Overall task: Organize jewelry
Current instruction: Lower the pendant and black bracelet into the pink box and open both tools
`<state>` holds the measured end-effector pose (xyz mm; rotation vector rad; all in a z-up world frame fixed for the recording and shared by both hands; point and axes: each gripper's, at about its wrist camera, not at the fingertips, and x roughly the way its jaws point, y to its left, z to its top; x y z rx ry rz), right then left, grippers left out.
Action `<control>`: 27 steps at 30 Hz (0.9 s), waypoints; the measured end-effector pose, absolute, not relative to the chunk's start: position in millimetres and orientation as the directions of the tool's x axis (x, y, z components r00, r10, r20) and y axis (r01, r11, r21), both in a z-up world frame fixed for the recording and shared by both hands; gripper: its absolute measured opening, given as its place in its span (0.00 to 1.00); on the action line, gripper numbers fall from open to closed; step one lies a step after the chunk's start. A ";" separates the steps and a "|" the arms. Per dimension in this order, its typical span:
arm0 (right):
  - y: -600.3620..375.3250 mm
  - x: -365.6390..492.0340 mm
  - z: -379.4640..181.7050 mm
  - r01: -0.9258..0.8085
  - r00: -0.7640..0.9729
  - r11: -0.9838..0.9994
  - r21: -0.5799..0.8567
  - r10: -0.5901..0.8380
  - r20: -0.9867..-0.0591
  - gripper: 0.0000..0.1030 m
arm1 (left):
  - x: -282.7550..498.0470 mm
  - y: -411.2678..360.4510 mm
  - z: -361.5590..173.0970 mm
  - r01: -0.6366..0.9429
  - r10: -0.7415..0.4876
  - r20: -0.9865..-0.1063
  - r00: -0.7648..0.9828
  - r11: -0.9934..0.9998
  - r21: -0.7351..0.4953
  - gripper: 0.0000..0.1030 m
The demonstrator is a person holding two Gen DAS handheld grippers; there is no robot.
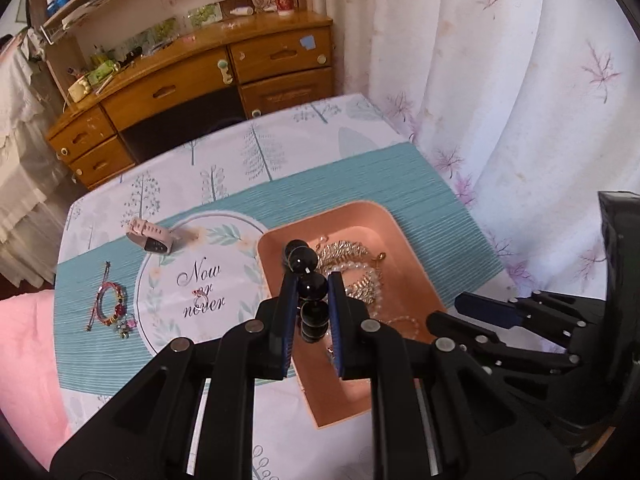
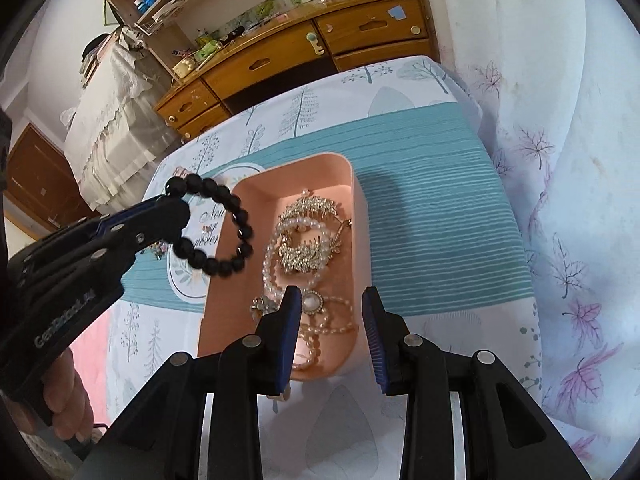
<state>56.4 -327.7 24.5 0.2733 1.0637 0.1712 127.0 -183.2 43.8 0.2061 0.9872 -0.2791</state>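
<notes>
My left gripper is shut on a black bead bracelet and holds it above the left rim of the pink tray. In the right wrist view the left gripper shows at the left with the bracelet hanging as a ring over the tray's left edge. The tray holds gold leaf jewelry and pearl strands. My right gripper is open and empty above the tray's near end. It also shows in the left wrist view, at the right.
A pink-strapped watch, a small ring and a red beaded bracelet lie on the teal placemat. A wooden desk stands beyond the table. A flowered curtain hangs at the right.
</notes>
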 end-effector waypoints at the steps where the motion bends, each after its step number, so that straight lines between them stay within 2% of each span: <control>1: -327.4 55.5 23.3 -0.008 0.475 0.952 0.305 0.272 -0.837 0.31 | 128.8 -183.7 39.6 0.323 -0.136 -0.852 0.505 0.946 0.040 0.12; 8: -326.1 51.0 20.6 -0.008 0.474 0.953 0.303 0.270 -0.838 0.31 | 132.3 -182.6 23.5 0.332 -0.223 -0.888 0.401 0.939 -0.086 0.13; 13: -324.7 49.5 20.6 -0.010 0.476 0.954 0.298 0.267 -0.838 0.31 | 128.2 -171.5 28.7 0.312 -0.247 -0.876 0.414 0.943 -0.118 0.23; 27: -299.5 45.9 31.7 -0.065 0.481 0.967 0.247 0.247 -0.841 0.31 | 108.3 -131.1 27.5 0.263 -0.242 -0.874 0.422 0.955 -0.138 0.24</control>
